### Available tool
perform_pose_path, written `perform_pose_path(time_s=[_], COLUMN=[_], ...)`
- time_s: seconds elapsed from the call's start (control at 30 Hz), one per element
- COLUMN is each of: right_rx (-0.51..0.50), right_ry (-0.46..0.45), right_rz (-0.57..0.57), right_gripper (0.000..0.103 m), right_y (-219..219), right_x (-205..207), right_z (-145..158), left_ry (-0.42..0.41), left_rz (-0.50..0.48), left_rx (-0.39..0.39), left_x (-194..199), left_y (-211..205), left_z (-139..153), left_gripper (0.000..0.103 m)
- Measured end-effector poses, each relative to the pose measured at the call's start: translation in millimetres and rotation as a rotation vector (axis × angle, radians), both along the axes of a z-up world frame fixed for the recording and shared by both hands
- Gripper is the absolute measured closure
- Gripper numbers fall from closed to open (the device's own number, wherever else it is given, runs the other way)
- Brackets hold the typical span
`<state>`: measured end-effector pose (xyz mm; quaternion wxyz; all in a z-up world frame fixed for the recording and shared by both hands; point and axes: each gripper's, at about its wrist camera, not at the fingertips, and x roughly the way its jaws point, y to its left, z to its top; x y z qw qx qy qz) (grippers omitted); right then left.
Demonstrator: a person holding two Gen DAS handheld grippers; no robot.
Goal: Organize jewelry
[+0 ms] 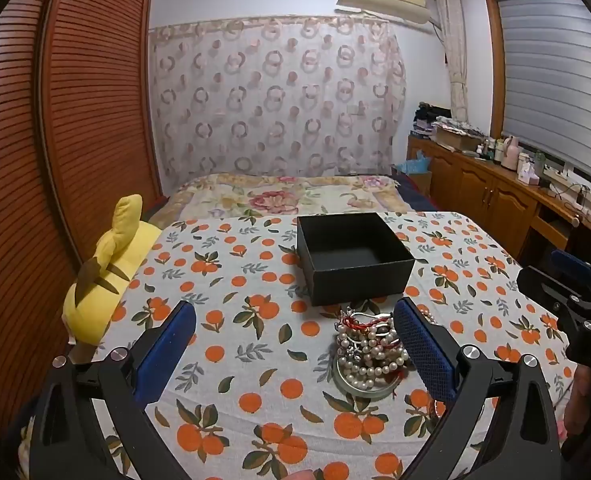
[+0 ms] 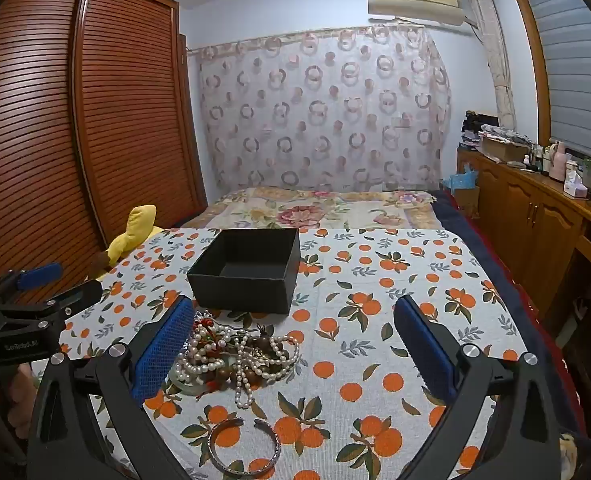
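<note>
Left gripper point(image 2: 39, 280), marked "SenRobotAI", and right gripper point(image 2: 295, 344): both released. Pearl jewelry pile point(image 2: 231, 354) lies at the matte black square box's point(image 2: 247, 276) 6 o'clock.

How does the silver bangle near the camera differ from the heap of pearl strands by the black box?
The silver bangle is one rigid open cuff lying alone; the pearl heap is many bead strands tangled with darker beads and red cord. The bangle lies flat; the heap is piled up. The bangle lies nearer the camera, the heap just before the black box. Both rest on the orange-print cloth, outside the box.
</note>
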<state>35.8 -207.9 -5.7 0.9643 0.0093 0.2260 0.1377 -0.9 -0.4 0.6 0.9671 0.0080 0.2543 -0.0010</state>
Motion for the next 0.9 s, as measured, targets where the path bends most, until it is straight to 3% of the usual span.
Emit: perform_pose_path(time_s=[0.9], right_rx=[0.012], right_ry=[-0.003], right_rz=[0.001], right_gripper=[0.002], right_y=[-2.0], right_x=[-1.8], right_z=[0.9], left_ry=[-0.006], left_rz=[0.002], left_rx=[-0.006], left_x=[-0.3], left_y=[1.2], left_z=[0.1], left_gripper=[0.007])
